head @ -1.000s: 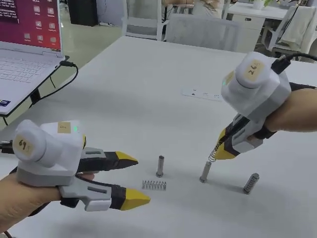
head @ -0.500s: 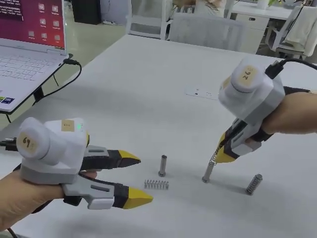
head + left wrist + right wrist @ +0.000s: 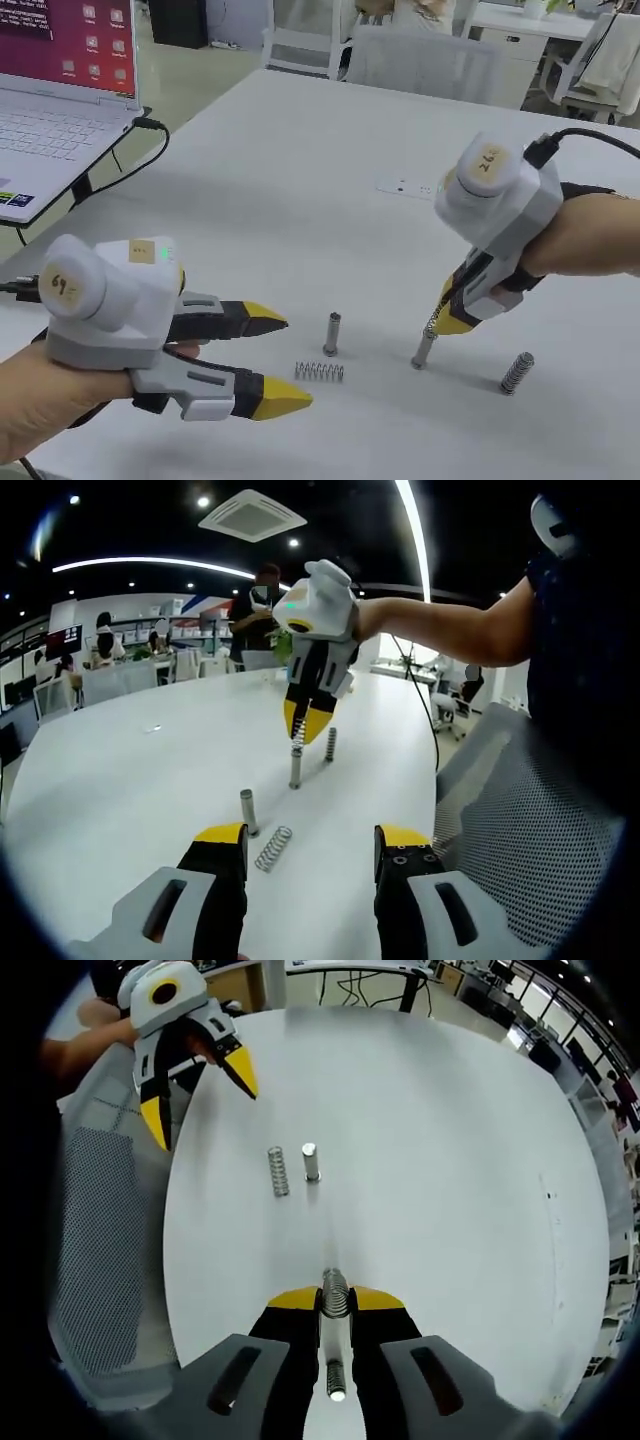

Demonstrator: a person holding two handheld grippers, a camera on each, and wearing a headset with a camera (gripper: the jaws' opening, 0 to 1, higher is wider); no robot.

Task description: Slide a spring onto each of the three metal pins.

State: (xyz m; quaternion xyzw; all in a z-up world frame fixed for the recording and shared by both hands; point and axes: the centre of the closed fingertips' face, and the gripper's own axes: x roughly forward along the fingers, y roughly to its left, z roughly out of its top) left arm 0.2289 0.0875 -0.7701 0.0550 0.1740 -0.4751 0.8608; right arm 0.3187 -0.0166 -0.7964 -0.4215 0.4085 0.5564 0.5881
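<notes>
Just right of centre on the white table (image 3: 300, 180), a spring (image 3: 433, 321) is pinched in the right gripper (image 3: 447, 322), whose yellow-tipped jaws are closed on it. The spring's lower end meets the top of the middle pin (image 3: 424, 350), which leans slightly. Further right, a third pin (image 3: 517, 372) already wears a spring. To the left stands a bare pin (image 3: 332, 334), with a loose spring (image 3: 319, 371) lying flat just beside it. The left gripper (image 3: 297, 362) hovers nearby, jaws spread and holding nothing. An open laptop (image 3: 50, 140) sits far left.
</notes>
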